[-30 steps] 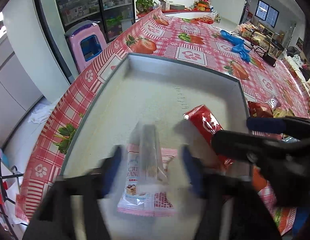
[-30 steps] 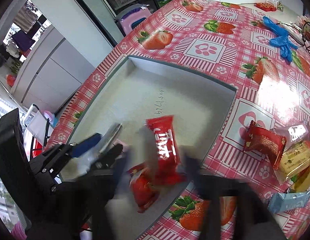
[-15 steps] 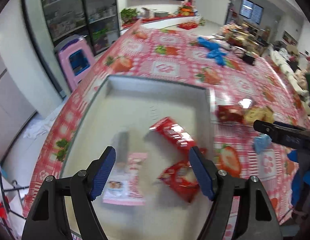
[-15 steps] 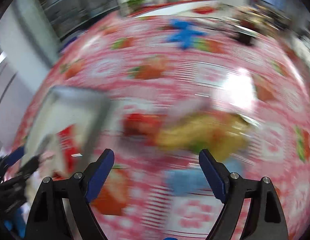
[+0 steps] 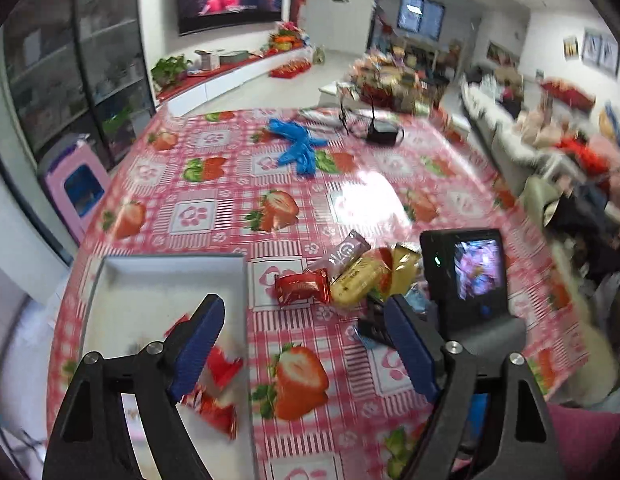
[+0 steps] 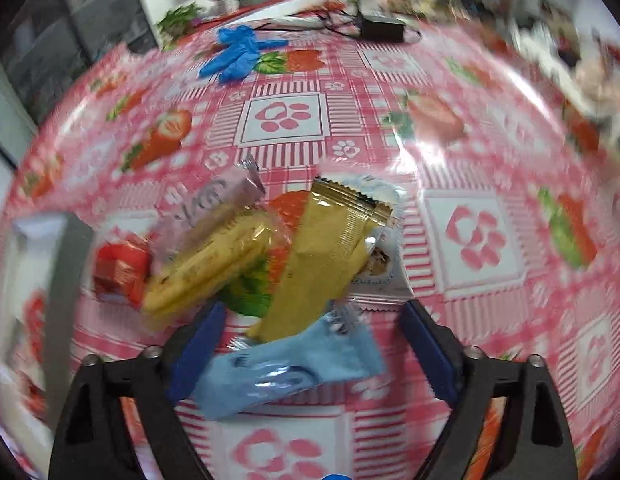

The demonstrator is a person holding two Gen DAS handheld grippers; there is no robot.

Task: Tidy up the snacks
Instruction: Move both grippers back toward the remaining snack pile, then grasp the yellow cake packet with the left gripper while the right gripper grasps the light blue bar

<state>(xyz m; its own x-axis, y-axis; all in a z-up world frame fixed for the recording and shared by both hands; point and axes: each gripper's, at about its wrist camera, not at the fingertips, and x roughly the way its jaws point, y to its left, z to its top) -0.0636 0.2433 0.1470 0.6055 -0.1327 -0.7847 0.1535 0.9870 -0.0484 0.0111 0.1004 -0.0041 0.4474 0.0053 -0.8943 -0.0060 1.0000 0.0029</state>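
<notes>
On the counter (image 5: 229, 184), the grey tray (image 5: 157, 280) already holds red packets. Beside it the loose snack pile (image 6: 269, 248) waits. Right tool (image 6: 310, 344), empty and opening, straddles the pale blue packet (image 6: 293, 364); next it must descend and pinch. Left tool (image 5: 301, 344) is also empty and opening.

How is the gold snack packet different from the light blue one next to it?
The gold packet is a shiny yellow-gold; the light blue packet is pale blue. The gold packet lies on top of other snacks in the pile, while the light blue packet lies at the pile's near edge, nearest the right hand-held gripper, whose jaws are opening. Both are sealed, oblong wrappers on the tablecloth, outside the tray.
</notes>
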